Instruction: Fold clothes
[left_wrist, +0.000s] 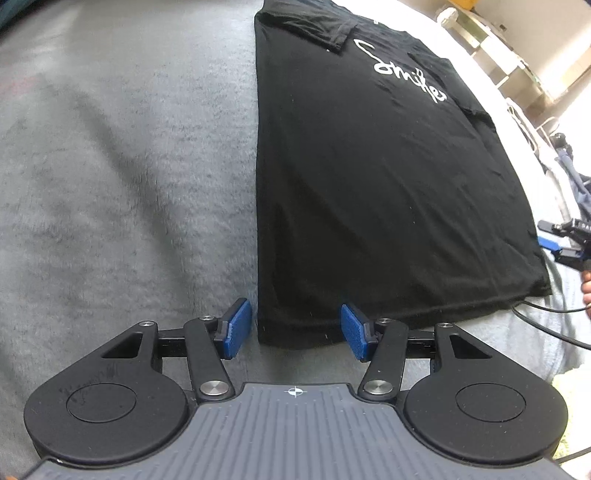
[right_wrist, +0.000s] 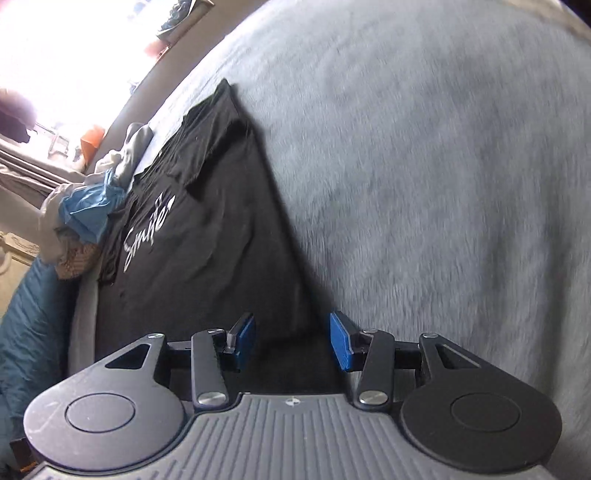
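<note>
Now both claws, left (left_wrist: 295, 328) and right (right_wrist: 291, 341), are hovering agape at the shirt's (left_wrist: 369, 184) near hem, empty; next, pinching its corners to fold.

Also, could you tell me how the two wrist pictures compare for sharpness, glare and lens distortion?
Left wrist view: sharp; the white script on the black folded T-shirt reads crisply, the fisheye bows the shirt's edges, and the upper right corner is bright. Right wrist view: softer, with motion smear across the grey fleece blanket, blown-out window glare at upper left, and a dark shadow along the shirt's edge.
</note>
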